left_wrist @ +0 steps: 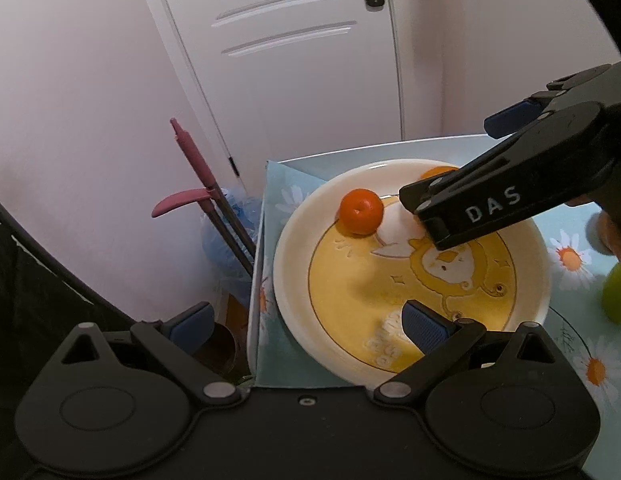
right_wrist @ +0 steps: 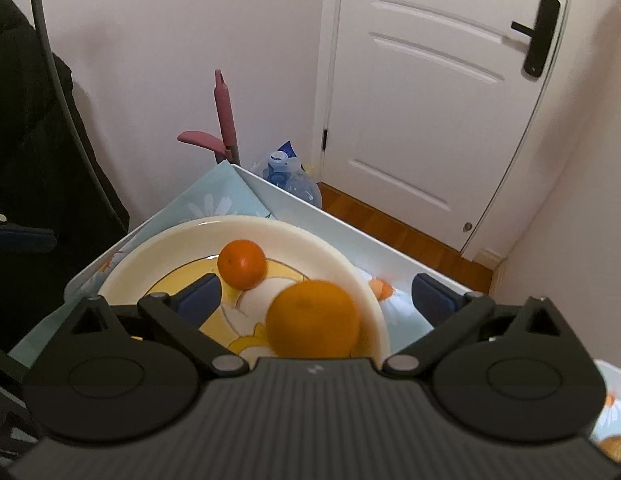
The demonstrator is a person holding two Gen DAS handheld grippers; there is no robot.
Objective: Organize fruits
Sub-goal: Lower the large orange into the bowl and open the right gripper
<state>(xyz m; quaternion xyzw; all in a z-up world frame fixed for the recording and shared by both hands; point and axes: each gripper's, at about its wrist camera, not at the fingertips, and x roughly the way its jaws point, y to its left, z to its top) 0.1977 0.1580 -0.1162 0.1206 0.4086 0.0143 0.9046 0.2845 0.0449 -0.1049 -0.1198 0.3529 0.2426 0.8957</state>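
A cream plate (left_wrist: 294, 280) with a yellow cartoon centre sits on the daisy tablecloth; it also shows in the right wrist view (right_wrist: 150, 248). A small tangerine (left_wrist: 361, 217) (right_wrist: 241, 264) lies at its far side. A larger orange (right_wrist: 313, 319) lies in the plate between my right fingers, untouched; in the left wrist view the orange (left_wrist: 436, 171) peeks out behind the right gripper. My right gripper (right_wrist: 316, 294) is open over the plate. My left gripper (left_wrist: 308, 320) is open, its right finger over the plate's near edge, its left finger off the table edge.
A green fruit (left_wrist: 618, 296) lies on the cloth at the right. Another fruit (right_wrist: 616, 448) shows at the lower right corner. The table's left edge (left_wrist: 258, 264) drops to a pink mop (left_wrist: 198, 172) and a blue water jug (right_wrist: 290, 180). A white door (right_wrist: 430, 100) stands behind.
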